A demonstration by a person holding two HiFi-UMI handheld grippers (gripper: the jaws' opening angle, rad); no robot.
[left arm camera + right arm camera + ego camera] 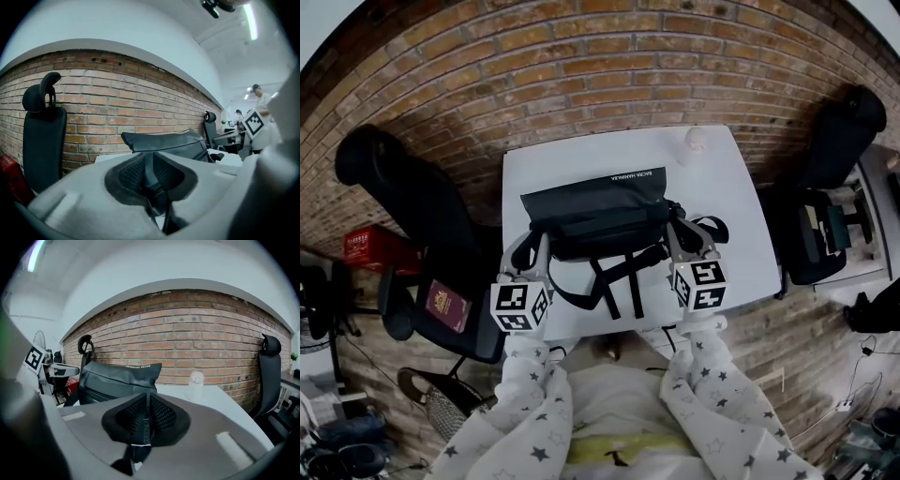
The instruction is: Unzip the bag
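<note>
Both grippers are clenched on the bag, one at each end. From where I stand, the left gripper (pixel 149 174) has its ribbed dark pads pressed onto a black piece of the bag's left end (pixel 153 182). It may be a strap or a fold of fabric, and I can't say which. The right gripper (pixel 146 416) has its jaws nearly together, pinching a thin black tab (pixel 146 426) at the bag's right end, and the tab hangs down below the pads.

The soft black fabric bag (pixel 595 211) sits on the near half of the white rectangular table (pixel 581 155), spanning the space between the two grippers. A line of small white lettering runs along its far edge. Its black webbing straps (pixel 614 281) trail off the near side, toward the person's star-patterned sleeves (pixel 534 412).

Near the far right corner of the table, well apart from the bag, stands a small white bottle (pixel 696 142). A red brick wall (pixel 581 66) runs behind the table. One black office chair (pixel 403 192) stands to the left of the table, with a maroon booklet (pixel 448 305) lying on its seat and a red box (pixel 370 248) beside it. Another black office chair (pixel 844 131) stands on the right.
</note>
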